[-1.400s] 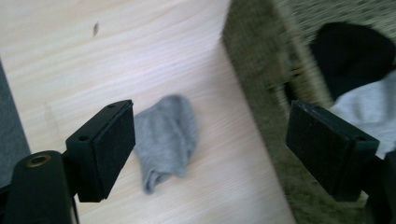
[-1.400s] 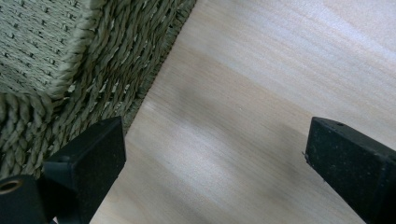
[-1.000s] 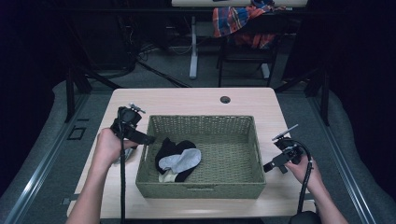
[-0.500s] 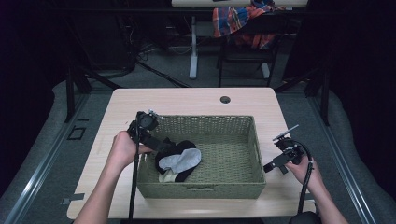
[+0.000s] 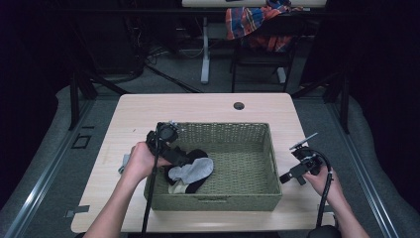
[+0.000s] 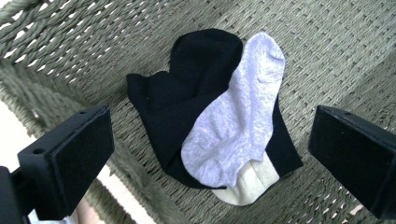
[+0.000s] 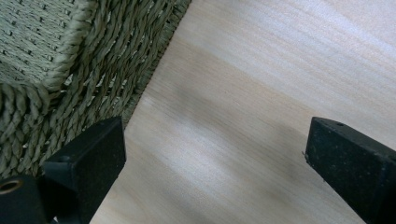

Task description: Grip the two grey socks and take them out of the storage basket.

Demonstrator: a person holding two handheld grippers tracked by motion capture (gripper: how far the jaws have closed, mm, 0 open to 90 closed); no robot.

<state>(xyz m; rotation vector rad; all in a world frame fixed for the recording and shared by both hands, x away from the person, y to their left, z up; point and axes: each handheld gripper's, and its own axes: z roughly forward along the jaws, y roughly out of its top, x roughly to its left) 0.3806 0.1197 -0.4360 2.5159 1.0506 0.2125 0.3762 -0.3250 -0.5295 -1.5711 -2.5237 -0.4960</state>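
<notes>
Your left gripper has crossed the basket rim — jaws just opened wide, empty; grey sock lies directly ahead, lengthwise between them.

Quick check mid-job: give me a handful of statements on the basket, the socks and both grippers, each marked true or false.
1. The socks lie inside the woven basket. True.
2. The grey sock lies beneath the black sock. False: the grey one lies on top of the black.
3. The left gripper is open above the socks, nothing between its fingers. True; they have just been opening.
4. The right gripper is clamped on the basket's rim. False: it is open over the bare table, beside the basket.
5. The basket is packed full. False: most of its floor is bare.
</notes>
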